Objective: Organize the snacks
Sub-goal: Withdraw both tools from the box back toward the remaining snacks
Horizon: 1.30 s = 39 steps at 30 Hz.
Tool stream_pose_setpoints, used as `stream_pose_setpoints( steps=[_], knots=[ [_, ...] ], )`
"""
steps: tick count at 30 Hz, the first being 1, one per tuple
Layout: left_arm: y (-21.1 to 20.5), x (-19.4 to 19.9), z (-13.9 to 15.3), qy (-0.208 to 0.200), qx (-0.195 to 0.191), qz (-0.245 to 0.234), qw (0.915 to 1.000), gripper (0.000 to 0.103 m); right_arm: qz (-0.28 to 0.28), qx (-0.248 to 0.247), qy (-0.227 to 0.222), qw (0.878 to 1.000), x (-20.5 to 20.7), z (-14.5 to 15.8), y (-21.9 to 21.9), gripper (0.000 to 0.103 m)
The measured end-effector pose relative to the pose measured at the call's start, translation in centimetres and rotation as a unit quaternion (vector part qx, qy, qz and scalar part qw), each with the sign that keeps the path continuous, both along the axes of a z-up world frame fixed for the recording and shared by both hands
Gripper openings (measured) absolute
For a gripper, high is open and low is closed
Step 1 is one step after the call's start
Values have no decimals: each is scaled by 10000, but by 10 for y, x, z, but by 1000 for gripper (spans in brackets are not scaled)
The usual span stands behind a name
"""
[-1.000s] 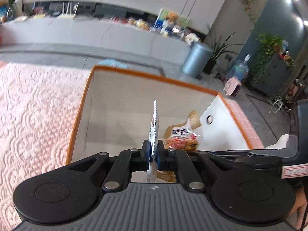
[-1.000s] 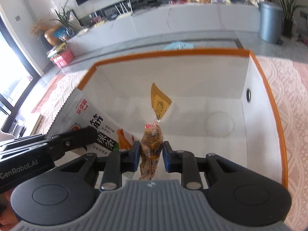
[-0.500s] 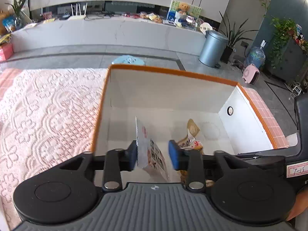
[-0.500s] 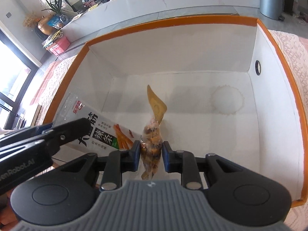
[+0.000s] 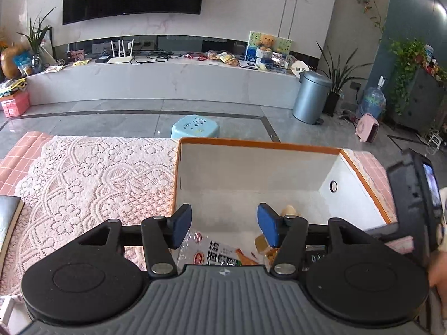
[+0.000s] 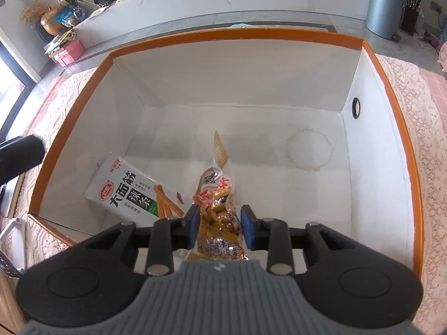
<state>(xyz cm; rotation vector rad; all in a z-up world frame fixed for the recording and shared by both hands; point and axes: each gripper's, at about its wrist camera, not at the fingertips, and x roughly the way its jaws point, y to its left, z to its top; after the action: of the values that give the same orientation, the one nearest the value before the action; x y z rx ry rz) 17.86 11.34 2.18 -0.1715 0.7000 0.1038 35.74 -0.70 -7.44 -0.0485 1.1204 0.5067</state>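
Note:
A white box with an orange rim (image 6: 391, 89) stands on the lace cloth; it also shows in the left wrist view (image 5: 259, 146). A white snack packet with black characters (image 6: 131, 192) lies flat on the box floor at the left, also in the left wrist view (image 5: 215, 254). My left gripper (image 5: 223, 226) is open and empty above the box's near edge. My right gripper (image 6: 220, 229) has its jaws part open around a clear bag of yellow snacks (image 6: 218, 217) that rests low in the box; whether the pads press it is unclear.
A pink lace tablecloth (image 5: 92, 184) covers the table left of the box. A dark book edge (image 5: 8, 215) lies at the far left. A blue stool (image 5: 195, 128) and a grey bin (image 5: 311, 97) stand on the floor beyond.
My left gripper opened, dropped the white packet into the box, and rose back. My right gripper lowered the yellow snack bag into the box and its jaws widened.

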Motion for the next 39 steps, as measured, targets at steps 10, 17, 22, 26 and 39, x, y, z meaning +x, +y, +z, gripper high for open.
stream_pose_setpoints(
  steps=[10,17,22,26,39],
  knots=[
    [-11,-20,-1,56,-96,48,9999,67,-7,-363,-154,9992,-1,-5,9,42],
    [-14,-29,2,130,-200,104,9997,67,38,-542,-593,9968,-10,16,5,55],
    [-14,-41,9,79,-284,212,9993,67,55,-579,-1097,9923,-32,38,-1,65],
    [-17,-54,13,-4,-309,303,9991,67,2,-497,-1544,9868,-58,58,-13,71],
    [-30,-99,19,-15,-185,261,9995,67,-515,113,-2469,9676,-158,96,-73,84]
  ],
)
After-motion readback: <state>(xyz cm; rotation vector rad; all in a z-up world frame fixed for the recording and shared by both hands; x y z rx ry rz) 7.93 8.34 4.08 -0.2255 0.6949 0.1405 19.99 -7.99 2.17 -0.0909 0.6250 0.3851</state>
